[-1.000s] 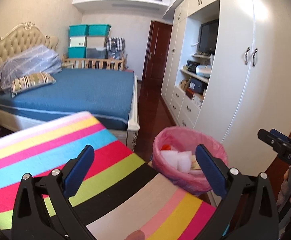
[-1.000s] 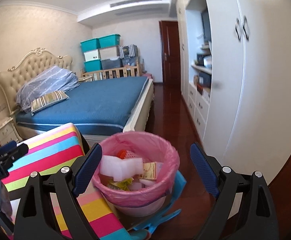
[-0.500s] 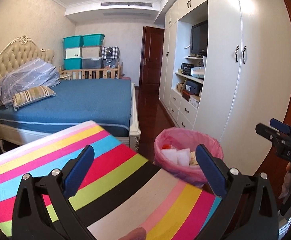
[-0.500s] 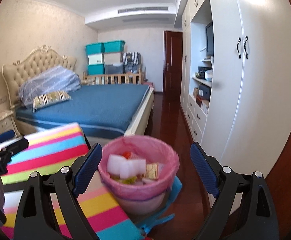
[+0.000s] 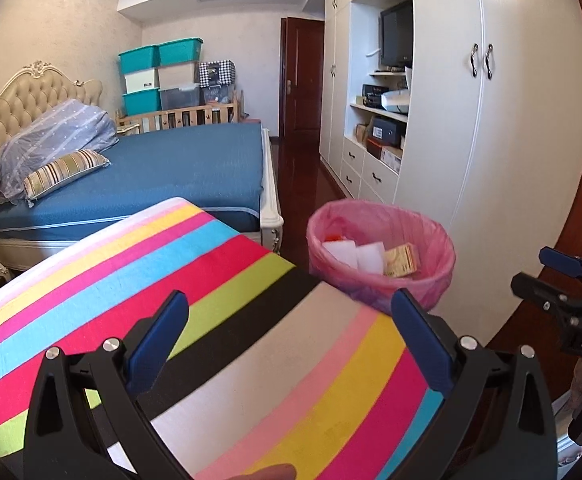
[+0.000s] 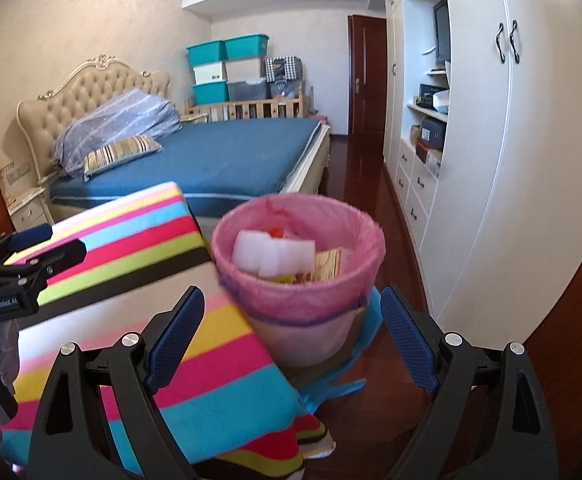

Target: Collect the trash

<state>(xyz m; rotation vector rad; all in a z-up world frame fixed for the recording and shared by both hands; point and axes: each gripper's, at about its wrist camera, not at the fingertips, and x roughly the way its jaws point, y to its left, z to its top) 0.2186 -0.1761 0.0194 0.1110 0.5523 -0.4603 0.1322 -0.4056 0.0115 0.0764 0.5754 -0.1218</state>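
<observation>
A trash bin with a pink liner stands on the floor beside a table with a bright striped cloth. Inside it lie white foam pieces, a yellow packet and a small red item. My left gripper is open and empty above the cloth. My right gripper is open and empty, just in front of the bin. The right gripper also shows in the left wrist view, and the left gripper in the right wrist view.
A bed with a blue cover stands behind the table. White wardrobes and shelves line the right wall. Dark wood floor runs between bed and wardrobes. A blue object lies under the bin.
Both grippers have tilted and risen slightly; the bin sits closer and lower in the right wrist view. Both stay open and empty.
</observation>
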